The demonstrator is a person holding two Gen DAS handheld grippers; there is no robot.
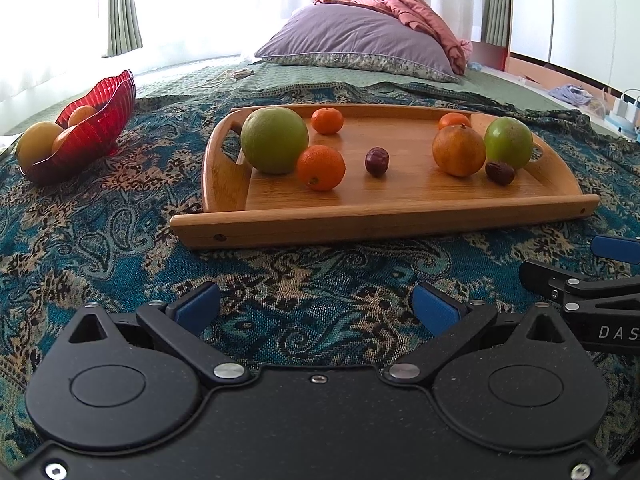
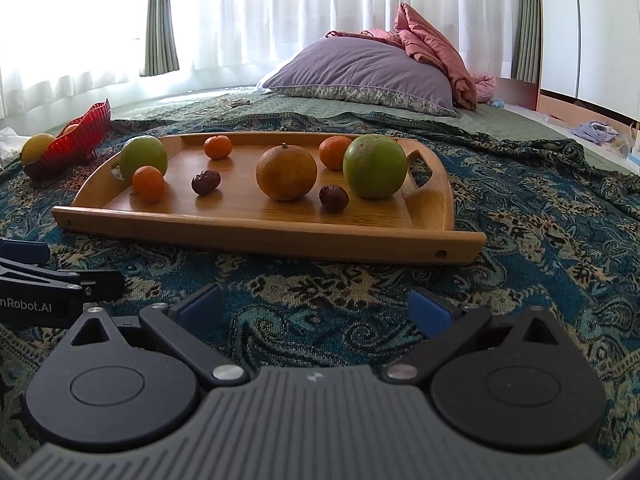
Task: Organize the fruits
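**Fruit on a wooden tray, both grippers spread wide over the bedspread**

A patterned teal bedspread (image 1: 120, 232) covers the bed, with a purple pillow (image 1: 356, 42) and a crumpled pink quilt (image 1: 420, 8) at the far end. On the spread lies a wooden tray (image 1: 384, 224) with handle cut-outs. To its left sits a red glass bowl (image 1: 100, 128) holding yellow-orange fruit (image 1: 38, 148).

On the tray, a large green fruit (image 1: 275, 140) stands at the left end, touching a mandarin (image 1: 321, 168) in front of it. Another green fruit (image 1: 509, 142) sits at the right end, just beside a large dull orange (image 1: 459, 151). Two smaller mandarins lie along the back rim, one left (image 1: 327, 121) and one right (image 1: 454, 121). A dark date (image 1: 377, 162) rests near the middle, a second date (image 1: 500, 173) in front of the right green fruit.

The left gripper (image 1: 316, 308) and right gripper (image 2: 316, 310) hover short of the tray, side by side, fingers parted and holding nothing.
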